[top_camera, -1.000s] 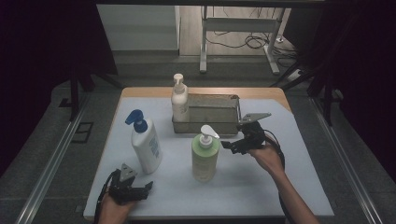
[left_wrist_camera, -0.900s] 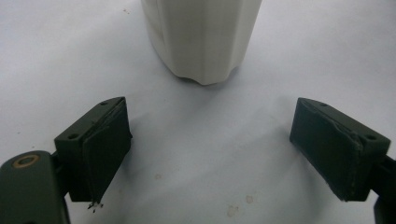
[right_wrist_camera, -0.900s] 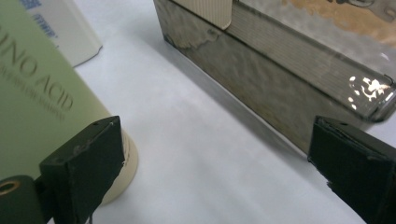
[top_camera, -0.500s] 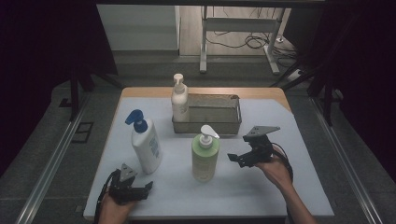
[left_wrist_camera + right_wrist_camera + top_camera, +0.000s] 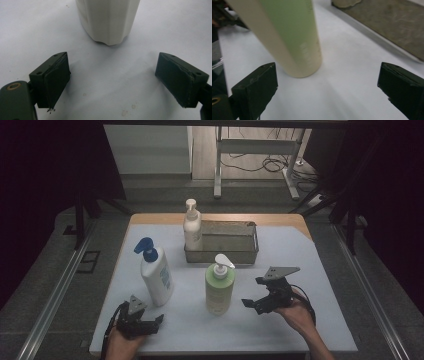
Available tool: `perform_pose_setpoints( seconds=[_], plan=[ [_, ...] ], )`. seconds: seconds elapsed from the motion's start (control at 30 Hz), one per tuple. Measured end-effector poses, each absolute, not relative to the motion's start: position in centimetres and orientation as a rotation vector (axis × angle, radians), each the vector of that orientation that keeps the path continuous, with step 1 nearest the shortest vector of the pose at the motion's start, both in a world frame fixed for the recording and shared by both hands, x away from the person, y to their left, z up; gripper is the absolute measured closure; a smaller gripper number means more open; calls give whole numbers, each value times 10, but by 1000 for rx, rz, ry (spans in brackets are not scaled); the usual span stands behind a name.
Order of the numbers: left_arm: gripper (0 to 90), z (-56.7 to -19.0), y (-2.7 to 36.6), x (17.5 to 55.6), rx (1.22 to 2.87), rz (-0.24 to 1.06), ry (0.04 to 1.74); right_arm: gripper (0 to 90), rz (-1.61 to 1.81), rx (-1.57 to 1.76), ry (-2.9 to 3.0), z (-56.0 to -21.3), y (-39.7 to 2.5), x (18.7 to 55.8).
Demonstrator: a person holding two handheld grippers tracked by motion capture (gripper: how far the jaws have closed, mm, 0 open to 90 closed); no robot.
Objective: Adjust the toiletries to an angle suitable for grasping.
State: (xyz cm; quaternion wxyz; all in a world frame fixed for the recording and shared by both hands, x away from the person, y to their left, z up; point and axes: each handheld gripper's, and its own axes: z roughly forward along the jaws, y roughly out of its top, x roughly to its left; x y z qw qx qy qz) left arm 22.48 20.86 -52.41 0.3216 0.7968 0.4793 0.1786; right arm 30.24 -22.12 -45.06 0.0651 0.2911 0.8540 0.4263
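Green bottle (image 5: 289,37) ahead — outside parted jaws.

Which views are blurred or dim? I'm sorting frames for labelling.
High view: dim, dark surroundings, yet the green bottle and right gripper read clearly. Right gripper view: the green bottle is soft and the tray blurred. Left gripper view: evenly lit, white bottle slightly soft, jaws sharp.
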Motion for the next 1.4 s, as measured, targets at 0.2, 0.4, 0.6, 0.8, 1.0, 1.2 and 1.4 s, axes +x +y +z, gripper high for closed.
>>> perform_pose_setpoints(
  seconds=[0.2, 0.4, 0.6, 0.8, 1.0, 1.2, 1.4],
  plan=[
    [122, -524, 209, 225, 2093, 470, 1258, 30, 1309, 826, 2606, -449, -209, 296],
    [122, -524, 209, 225, 2093, 471, 1257, 43, 1311, 783, 2633, -443, -196, 292],
    [122, -524, 209, 225, 2093, 470, 1256, 43, 1309, 741, 2647, -436, -182, 290],
    [122, -524, 209, 225, 2091, 471, 1257, 71, 1309, 734, 2626, -428, -169, 289],
    [122, -524, 209, 225, 2091, 471, 1257, 66, 1283, 713, 2608, -424, -156, 290],
    [122, -524, 209, 225, 2091, 471, 1257, 51, 1247, 701, 2600, -425, -143, 291],
    [122, -524, 209, 225, 2091, 470, 1257, 33, 1209, 692, 2582, -426, -132, 293]
  ],
)
